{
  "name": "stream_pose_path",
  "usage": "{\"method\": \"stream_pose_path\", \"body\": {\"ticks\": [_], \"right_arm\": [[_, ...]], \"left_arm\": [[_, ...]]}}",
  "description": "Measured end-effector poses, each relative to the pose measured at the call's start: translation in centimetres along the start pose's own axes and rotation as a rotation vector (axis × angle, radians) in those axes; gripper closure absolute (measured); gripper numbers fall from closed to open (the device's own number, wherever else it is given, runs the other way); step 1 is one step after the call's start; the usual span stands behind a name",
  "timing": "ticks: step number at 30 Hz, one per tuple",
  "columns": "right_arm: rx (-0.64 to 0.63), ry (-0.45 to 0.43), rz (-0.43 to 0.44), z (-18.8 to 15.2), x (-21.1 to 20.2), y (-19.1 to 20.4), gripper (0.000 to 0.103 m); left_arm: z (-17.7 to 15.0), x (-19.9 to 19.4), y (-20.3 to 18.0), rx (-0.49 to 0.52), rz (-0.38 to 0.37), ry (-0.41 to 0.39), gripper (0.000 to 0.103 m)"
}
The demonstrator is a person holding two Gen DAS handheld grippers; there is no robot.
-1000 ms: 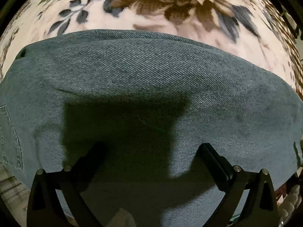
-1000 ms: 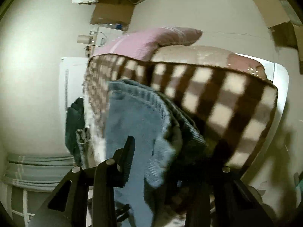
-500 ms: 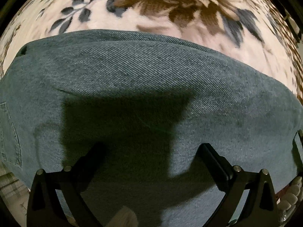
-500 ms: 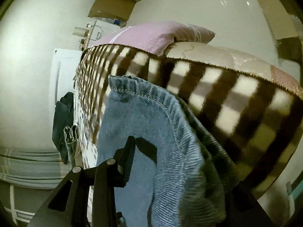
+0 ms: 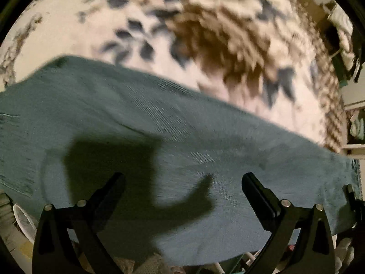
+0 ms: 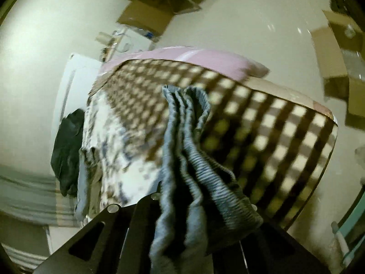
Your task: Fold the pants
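Note:
The blue denim pants [image 5: 182,150] lie spread flat on a floral blanket [image 5: 205,45] in the left wrist view. My left gripper [image 5: 182,187] hovers over the denim with its jaws wide apart and nothing between them; its shadow falls on the cloth. In the right wrist view, my right gripper [image 6: 196,207] is shut on a bunched, pleated end of the pants [image 6: 189,150], which stands up out of the jaws and hides the fingertips.
The bed carries a brown checked blanket [image 6: 262,132] and a pink pillow [image 6: 205,57]. Dark clothing [image 6: 68,150] hangs at the bed's left side. Cardboard boxes [image 6: 146,16] stand on the floor beyond. Shelves [image 5: 355,118] stand at the right.
My right gripper has closed on the pant end, and the cloth now stands bunched in narrow folds. My left gripper has lifted and tilted, so more of the floral blanket shows.

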State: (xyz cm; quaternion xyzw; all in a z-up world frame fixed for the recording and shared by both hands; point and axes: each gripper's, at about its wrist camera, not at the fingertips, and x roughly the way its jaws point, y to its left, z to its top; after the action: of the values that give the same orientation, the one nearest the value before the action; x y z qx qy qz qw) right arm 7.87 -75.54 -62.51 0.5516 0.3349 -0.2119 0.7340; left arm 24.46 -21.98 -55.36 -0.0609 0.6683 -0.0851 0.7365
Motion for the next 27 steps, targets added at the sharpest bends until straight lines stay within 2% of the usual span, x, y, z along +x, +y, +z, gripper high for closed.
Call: {"method": "stream_pose_path", "body": {"ticks": [4,7,9,13,21,25,26,27], "right_arm": [[-0.137,0.011,0.027,-3.5,-2.3,6.6,0.097],[-0.245,0.049,0.041,-7.4,-2.1,11.7,0.097],[-0.330,0.098,0.053,-11.2,-1.1,15.4,0.097],[-0.450,0.223,0.047,-19.1,3.0,19.7,0.097],[-0.679,0.401,-0.050,-34.7,12.8,22.2,0.097],[-0.783,0.433,-0.114,-39.4,15.8,22.2,0.097],[-0.825,0.434,-0.141,-40.6,16.0,22.5,0.094],[-0.878,0.446,-0.181,-41.8,16.9,22.7,0.088]], "left_arm": [[0.5,-4.0,3.4,-0.041,-0.038,-0.037,0.000],[-0.2,-6.3,6.8,-0.080,-0.051,-0.055,0.000],[-0.5,-7.6,9.3,-0.114,-0.052,-0.063,0.000],[-1.1,-9.3,14.8,-0.206,-0.043,-0.078,0.000],[-2.0,-9.7,24.9,-0.337,0.027,-0.082,0.000],[-2.3,-9.5,27.9,-0.372,0.041,-0.082,0.000],[-2.3,-9.4,28.1,-0.378,0.042,-0.082,0.000],[-2.3,-9.4,28.4,-0.382,0.039,-0.082,0.000]]}}
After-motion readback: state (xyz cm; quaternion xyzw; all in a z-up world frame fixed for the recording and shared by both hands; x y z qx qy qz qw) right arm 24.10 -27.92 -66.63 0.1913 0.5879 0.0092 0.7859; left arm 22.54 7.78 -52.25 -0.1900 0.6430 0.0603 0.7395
